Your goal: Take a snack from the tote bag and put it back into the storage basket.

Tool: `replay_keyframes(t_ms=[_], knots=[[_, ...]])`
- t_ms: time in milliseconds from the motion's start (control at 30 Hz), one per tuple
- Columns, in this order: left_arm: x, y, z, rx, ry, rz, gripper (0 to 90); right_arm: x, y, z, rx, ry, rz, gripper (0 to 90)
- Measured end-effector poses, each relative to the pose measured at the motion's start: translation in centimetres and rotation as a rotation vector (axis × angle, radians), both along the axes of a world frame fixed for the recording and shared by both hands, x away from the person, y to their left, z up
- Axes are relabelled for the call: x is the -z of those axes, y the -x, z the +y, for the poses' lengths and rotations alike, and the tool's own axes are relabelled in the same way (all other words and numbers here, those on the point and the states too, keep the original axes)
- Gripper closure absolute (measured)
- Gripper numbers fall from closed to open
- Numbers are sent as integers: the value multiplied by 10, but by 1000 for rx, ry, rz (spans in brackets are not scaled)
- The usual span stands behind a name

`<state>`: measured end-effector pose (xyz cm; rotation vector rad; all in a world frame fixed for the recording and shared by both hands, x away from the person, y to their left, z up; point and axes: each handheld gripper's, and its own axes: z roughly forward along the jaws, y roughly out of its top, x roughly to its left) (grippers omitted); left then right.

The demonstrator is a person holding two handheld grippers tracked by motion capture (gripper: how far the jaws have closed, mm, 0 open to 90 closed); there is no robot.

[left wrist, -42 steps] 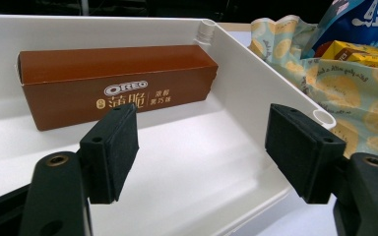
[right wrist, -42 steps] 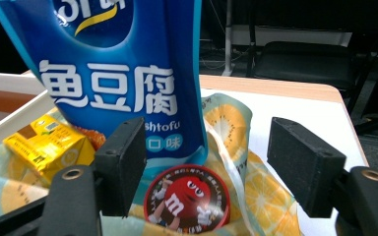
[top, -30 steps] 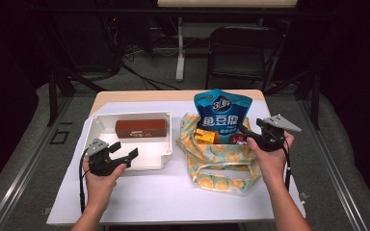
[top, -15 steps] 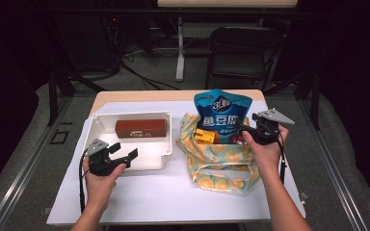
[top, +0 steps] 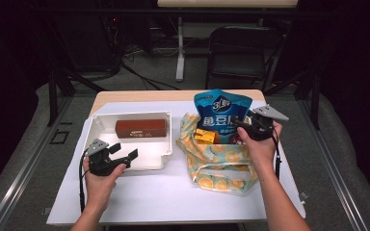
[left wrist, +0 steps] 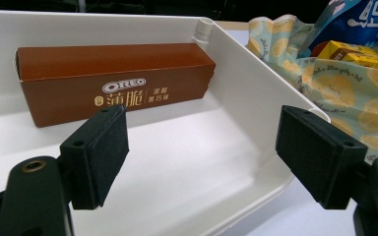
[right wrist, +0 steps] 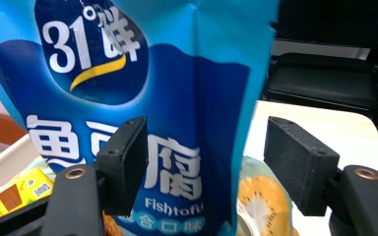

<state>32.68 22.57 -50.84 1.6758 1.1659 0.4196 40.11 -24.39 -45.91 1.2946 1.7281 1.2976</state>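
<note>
1. The snack pouch was bright blue with a darker blue field, white characters and a yellow swoosh.
2. The cloth bag was pale green, patterned with yellow-orange citrus slices.
3. The small box inside it was yellow with a brown panel.
4. The biscuit box was brown with white lettering.
5. The tray was plain white.
6. The gripper pads were black.
7. The table was covered in white, with a tan edge at the far side.

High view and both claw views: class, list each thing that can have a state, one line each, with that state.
Blue snack pouch: upright in the bag, not gripped.
Fabric bag: open, sagging.
Yellow box: inside the bag.
Brown Oreo box: closed, lying in the bin.
White bin: uncovered.
Left claw: open, holding nothing.
Right claw: open, its jaws have just been closing around the pouch's edge.
</note>
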Motion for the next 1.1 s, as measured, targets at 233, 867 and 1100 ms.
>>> replay_keyframes(t_ms=[233,867,1100], knots=[[1,-1,-1,3,0,9,204,1,-10,7,-6,-1,14,359],[2,0,-3,11,14,13,215,2,-6,24,-67,37,-4,894],[1,-2,-2,13,24,9,214,-5,-4,29,-92,22,2,900]])
